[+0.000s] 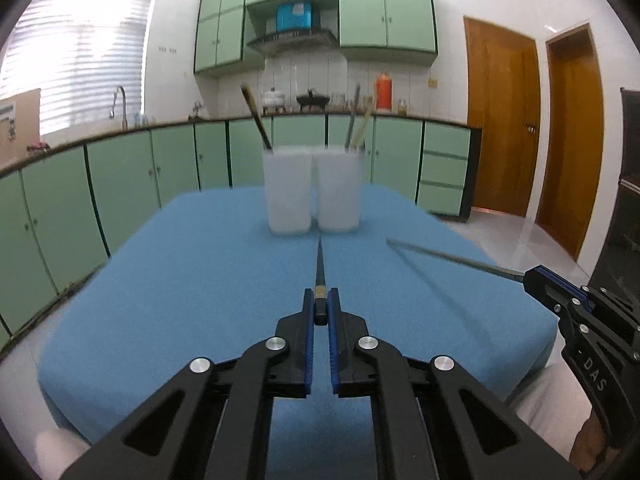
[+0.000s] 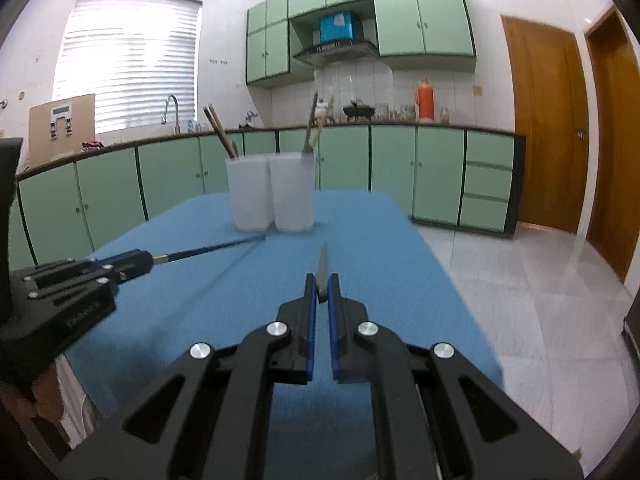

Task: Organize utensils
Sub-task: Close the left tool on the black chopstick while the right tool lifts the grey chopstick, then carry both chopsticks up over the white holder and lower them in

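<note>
Two white cups stand side by side at the far end of the blue-covered table (image 1: 180, 288). The left cup (image 1: 288, 192) holds a dark chopstick; the right cup (image 1: 339, 192) holds a grey one and a pale one. My left gripper (image 1: 320, 300) is shut on a dark chopstick with a gold band (image 1: 320, 268) that points at the gap between the cups. My right gripper (image 2: 322, 284) is shut on a silvery chopstick (image 2: 322, 264) aimed toward the right cup (image 2: 292, 196). Both chopsticks are held off the cloth. In the right wrist view the left gripper (image 2: 140, 262) is at the left.
Green kitchen cabinets (image 1: 120, 184) and a counter with a tap run behind the table. Brown doors (image 1: 500, 120) stand at the right, with tiled floor (image 2: 540, 280) beyond the table's right edge. A hand (image 1: 588, 440) holds the right tool.
</note>
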`<move>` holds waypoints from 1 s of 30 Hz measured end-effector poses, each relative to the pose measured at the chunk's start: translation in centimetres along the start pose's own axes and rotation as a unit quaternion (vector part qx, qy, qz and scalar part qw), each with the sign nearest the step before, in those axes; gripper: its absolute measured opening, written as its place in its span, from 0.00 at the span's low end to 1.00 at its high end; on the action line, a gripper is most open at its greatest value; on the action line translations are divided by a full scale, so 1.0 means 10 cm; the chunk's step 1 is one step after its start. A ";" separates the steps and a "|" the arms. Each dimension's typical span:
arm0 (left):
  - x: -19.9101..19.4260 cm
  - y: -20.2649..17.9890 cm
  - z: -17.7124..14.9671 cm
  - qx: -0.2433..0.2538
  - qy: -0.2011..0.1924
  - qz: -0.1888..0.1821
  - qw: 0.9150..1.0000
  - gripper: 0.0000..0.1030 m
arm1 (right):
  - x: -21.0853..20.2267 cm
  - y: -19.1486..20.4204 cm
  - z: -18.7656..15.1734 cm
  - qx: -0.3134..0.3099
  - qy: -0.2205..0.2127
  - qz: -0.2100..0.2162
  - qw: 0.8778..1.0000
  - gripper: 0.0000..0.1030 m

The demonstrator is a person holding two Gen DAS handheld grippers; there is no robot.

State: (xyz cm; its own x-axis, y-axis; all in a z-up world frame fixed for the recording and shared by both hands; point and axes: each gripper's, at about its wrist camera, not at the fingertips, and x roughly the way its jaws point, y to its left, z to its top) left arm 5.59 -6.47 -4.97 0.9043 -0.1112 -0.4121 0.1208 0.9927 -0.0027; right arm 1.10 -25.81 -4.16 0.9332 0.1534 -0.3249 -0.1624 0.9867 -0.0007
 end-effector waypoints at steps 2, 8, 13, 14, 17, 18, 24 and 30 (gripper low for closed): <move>-0.11 0.05 0.13 0.001 -0.021 -0.001 1.000 0.06 | -0.05 -0.02 0.14 -0.004 -0.012 0.004 1.000 0.05; -0.32 0.15 0.53 0.002 -0.063 -0.016 0.998 0.06 | -0.08 -0.13 0.64 0.001 -0.030 0.033 0.999 0.05; -0.39 0.21 0.87 0.006 -0.079 -0.038 0.996 0.06 | 0.01 -0.21 1.08 0.012 -0.026 0.060 0.998 0.05; -0.39 0.22 0.95 0.007 -0.080 -0.045 0.996 0.06 | 0.01 -0.21 1.14 0.013 -0.025 0.064 0.998 0.05; -0.40 0.23 1.10 0.009 -0.084 -0.056 0.995 0.06 | 0.07 -0.22 1.38 0.013 -0.024 0.078 0.997 0.05; -0.40 0.23 1.14 0.010 -0.085 -0.057 0.995 0.06 | 0.08 -0.22 1.42 0.011 -0.023 0.080 0.996 0.05; -0.40 0.27 1.32 0.008 -0.086 -0.072 0.994 0.06 | 0.17 -0.18 1.67 0.003 -0.014 0.095 0.995 0.05; -0.41 0.30 1.39 0.010 -0.092 -0.076 0.993 0.06 | 0.21 -0.12 1.80 -0.001 -0.016 0.104 0.994 0.05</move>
State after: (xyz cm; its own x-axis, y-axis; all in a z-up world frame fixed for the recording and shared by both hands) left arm 7.99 -3.75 9.40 0.9340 -0.2688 -0.2355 0.2688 0.9626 -0.0328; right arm 9.03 -25.74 12.21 0.8889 0.3559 -0.2885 -0.3538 0.9333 0.0611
